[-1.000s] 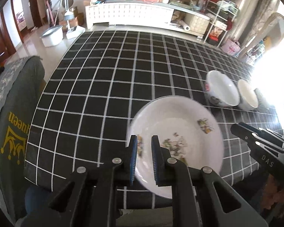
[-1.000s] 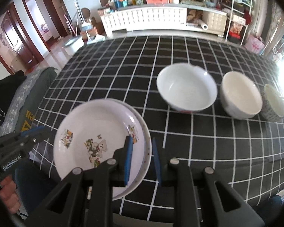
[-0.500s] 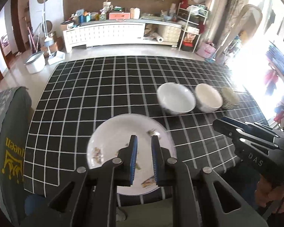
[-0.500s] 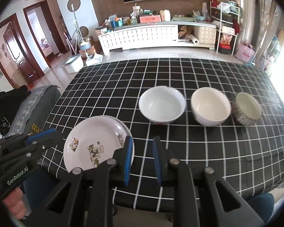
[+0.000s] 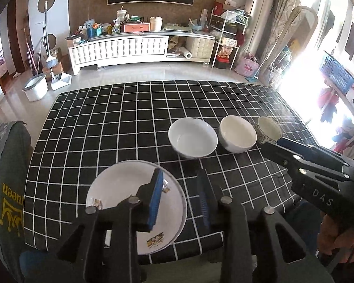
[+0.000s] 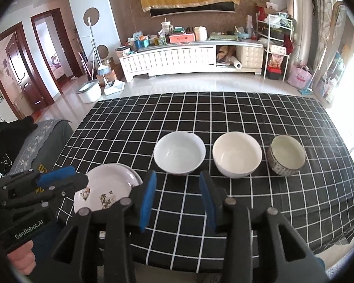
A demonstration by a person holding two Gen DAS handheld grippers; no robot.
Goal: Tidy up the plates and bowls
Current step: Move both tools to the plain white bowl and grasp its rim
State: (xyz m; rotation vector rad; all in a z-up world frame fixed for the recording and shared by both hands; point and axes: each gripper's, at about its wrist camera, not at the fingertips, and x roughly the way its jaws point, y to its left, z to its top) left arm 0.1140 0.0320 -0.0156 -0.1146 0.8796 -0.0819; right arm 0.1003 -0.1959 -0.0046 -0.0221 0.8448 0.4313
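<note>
Two white plates (image 5: 120,195) with cartoon prints lie stacked near the table's front left edge, also in the right wrist view as the plates (image 6: 103,186). My left gripper (image 5: 179,200) hangs above their right rim, its jaws opening with nothing between them. To their right stand a white bowl (image 5: 192,141), a cream bowl (image 5: 238,136) and a small patterned bowl (image 5: 267,133) in a row. My right gripper (image 6: 177,200) hovers over the cloth in front of the white bowl (image 6: 179,153), jaws opening and empty.
The table (image 6: 259,118) wears a black cloth with a white grid. A chair with a grey cover (image 5: 4,188) stands at the table's left side. A person's hand (image 6: 21,259) holds the left gripper. A white cabinet (image 6: 177,59) lines the far wall.
Both grippers have risen and drawn back from the plates, so more of the table shows. Their jaws, nearly shut before, now stand apart.
</note>
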